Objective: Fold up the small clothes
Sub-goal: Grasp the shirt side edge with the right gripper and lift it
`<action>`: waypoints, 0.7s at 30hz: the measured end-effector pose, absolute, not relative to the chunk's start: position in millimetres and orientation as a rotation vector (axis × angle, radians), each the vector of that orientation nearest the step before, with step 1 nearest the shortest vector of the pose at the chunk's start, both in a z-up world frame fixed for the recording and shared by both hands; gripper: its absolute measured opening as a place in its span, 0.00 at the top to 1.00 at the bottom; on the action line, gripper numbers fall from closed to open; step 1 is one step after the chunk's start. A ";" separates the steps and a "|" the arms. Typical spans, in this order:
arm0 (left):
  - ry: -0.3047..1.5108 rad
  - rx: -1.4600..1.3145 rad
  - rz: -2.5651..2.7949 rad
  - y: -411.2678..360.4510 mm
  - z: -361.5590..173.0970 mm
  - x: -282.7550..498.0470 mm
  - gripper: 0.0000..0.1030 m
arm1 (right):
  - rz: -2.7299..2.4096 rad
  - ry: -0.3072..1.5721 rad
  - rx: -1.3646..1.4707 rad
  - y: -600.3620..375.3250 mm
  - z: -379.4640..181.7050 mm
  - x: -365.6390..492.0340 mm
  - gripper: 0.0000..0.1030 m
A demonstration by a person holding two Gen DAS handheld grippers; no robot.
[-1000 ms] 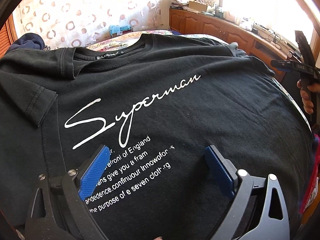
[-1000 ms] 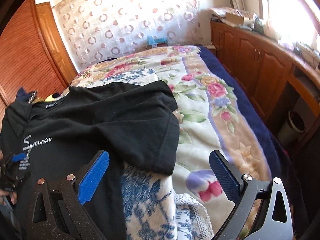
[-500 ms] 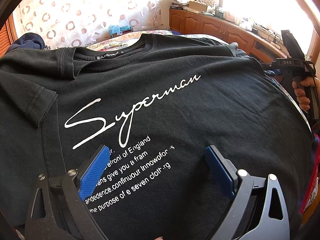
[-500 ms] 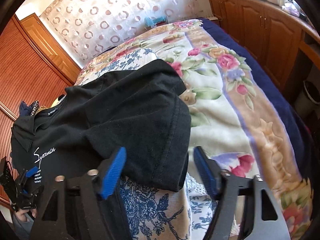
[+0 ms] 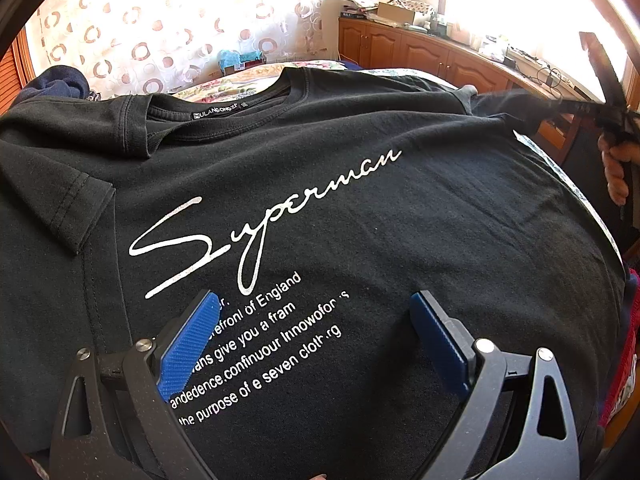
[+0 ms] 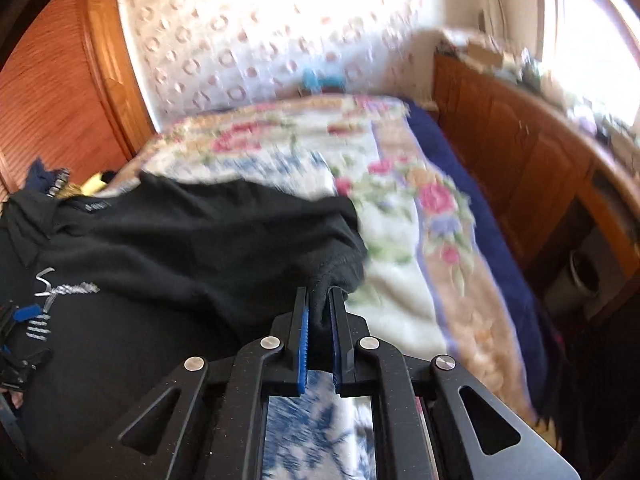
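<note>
A black T-shirt [image 5: 360, 208] with white "Superman" lettering lies spread face up on the bed, its left sleeve folded inward. My left gripper [image 5: 316, 312] is open and hovers just above the printed text on the chest. My right gripper [image 6: 319, 300] is shut on the hem of the right sleeve [image 6: 332, 264] of the T-shirt [image 6: 180, 264] and lifts it off the bed. The right gripper also shows at the far right of the left wrist view [image 5: 600, 108], pulling the sleeve taut.
A floral blanket [image 6: 400, 208] covers the bed [image 6: 472, 184]. Wooden cabinets [image 6: 520, 152] run along the right side under a bright window. A wooden wardrobe [image 6: 52, 92] stands at the left. Dark clothes [image 5: 56, 84] are piled beyond the collar.
My right gripper moved onto the right sleeve, closed on its hem and lifted it. My left gripper stayed still and open over the chest print.
</note>
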State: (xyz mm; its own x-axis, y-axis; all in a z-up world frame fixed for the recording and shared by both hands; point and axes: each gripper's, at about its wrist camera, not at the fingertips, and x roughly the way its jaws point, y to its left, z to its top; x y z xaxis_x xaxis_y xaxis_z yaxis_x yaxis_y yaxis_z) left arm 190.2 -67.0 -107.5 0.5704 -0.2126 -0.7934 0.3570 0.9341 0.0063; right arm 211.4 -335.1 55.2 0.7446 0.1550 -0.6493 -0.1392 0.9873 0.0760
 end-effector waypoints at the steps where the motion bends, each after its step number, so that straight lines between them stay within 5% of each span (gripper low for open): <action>1: 0.905 0.173 -0.336 -67.3 -107.3 189.5 0.07 | 0.177 0.685 0.012 -328.8 62.5 207.1 0.92; 9: 0.905 0.173 -0.336 -67.0 -107.7 190.3 0.07 | 0.431 0.599 -0.119 -252.2 81.2 164.6 0.91; 13: 0.905 0.172 -0.336 -67.0 -107.7 190.1 0.07 | 0.463 0.647 -0.159 -240.7 65.1 157.1 0.62; 21: 0.904 0.177 -0.332 -68.9 -107.6 190.1 0.07 | 0.388 0.653 -0.101 -282.0 64.1 158.9 0.53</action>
